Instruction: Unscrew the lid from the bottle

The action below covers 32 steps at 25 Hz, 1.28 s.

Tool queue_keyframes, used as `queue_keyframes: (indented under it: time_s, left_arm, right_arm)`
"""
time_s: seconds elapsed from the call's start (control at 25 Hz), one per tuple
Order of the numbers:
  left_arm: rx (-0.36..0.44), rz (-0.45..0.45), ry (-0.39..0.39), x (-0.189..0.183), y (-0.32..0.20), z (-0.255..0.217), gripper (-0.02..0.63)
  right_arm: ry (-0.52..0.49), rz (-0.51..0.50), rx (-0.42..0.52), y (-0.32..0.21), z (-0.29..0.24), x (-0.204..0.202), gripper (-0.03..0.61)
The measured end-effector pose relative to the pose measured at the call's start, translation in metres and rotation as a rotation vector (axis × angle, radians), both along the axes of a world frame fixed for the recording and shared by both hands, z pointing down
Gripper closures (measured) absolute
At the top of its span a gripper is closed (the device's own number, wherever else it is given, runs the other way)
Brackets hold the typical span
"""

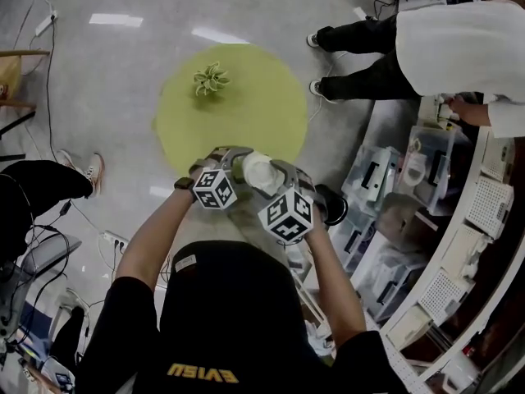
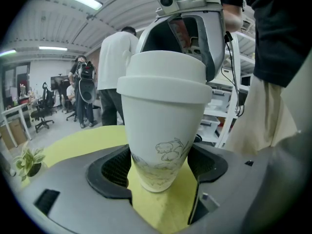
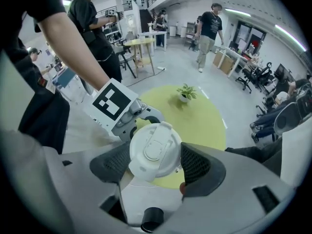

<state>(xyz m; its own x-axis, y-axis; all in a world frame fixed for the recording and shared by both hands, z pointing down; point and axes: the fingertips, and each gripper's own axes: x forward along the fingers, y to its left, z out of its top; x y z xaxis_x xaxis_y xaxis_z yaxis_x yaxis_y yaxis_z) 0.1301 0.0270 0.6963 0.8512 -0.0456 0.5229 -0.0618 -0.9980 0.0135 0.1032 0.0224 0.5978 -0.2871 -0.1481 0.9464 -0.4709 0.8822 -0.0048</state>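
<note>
Grey floor [image 1: 123, 72], yellow mat [image 1: 254, 113] with potted plant [image 1: 211, 79], left gripper [image 2: 158, 172] clamping bottle [image 2: 163, 126], right gripper [image 3: 157, 164] gripping lid [image 3: 152, 150]

My bare left forearm [image 1: 152, 236] and right forearm [image 1: 332, 277] reach up from six o'clock in the head view and converge. The grey plastic left gripper with a marker cube [image 1: 234, 158] sits at ten o'clock of the matching grey right gripper [image 1: 283, 179], close beside it. The left jaws clamp the lower body of the white tapered bottle [image 2: 163, 126], with pads at three and nine o'clock. The right gripper points steeply down, its pads pressed on the white round lid [image 3: 155, 150] from both sides.
</note>
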Motion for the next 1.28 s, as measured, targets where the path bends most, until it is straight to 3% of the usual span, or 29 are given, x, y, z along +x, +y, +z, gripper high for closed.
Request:
queue_keyframes:
  time_s: [0.4, 0.68, 0.84, 1.04, 1.2, 1.28]
  left_arm:
    - [0.001, 0.002, -0.004, 0.000, 0.000, 0.001, 0.238]
    - [-0.004, -0.007, -0.008, 0.000, 0.001, 0.000, 0.239]
    - [-0.007, -0.010, -0.009, 0.000, 0.001, 0.001, 0.239]
    - [-0.008, -0.014, -0.008, -0.001, 0.001, 0.001, 0.239]
    - [-0.012, -0.014, -0.008, -0.001, 0.000, 0.001, 0.239]
    - [-0.012, -0.014, -0.010, -0.001, 0.001, 0.002, 0.239]
  right_arm:
    - [0.048, -0.258, -0.009, 0.004, 0.002, -0.002, 0.256]
    - [0.058, -0.251, -0.013, 0.008, 0.003, 0.000, 0.230]
    - [-0.003, -0.097, 0.006, 0.004, -0.005, 0.000, 0.195]
    - [-0.096, 0.291, 0.101, -0.015, -0.019, 0.002, 0.193]
    - [-0.065, 0.513, 0.143, -0.013, -0.015, 0.007, 0.193]
    - [-0.041, 0.578, 0.182, -0.012, -0.013, 0.007, 0.195]
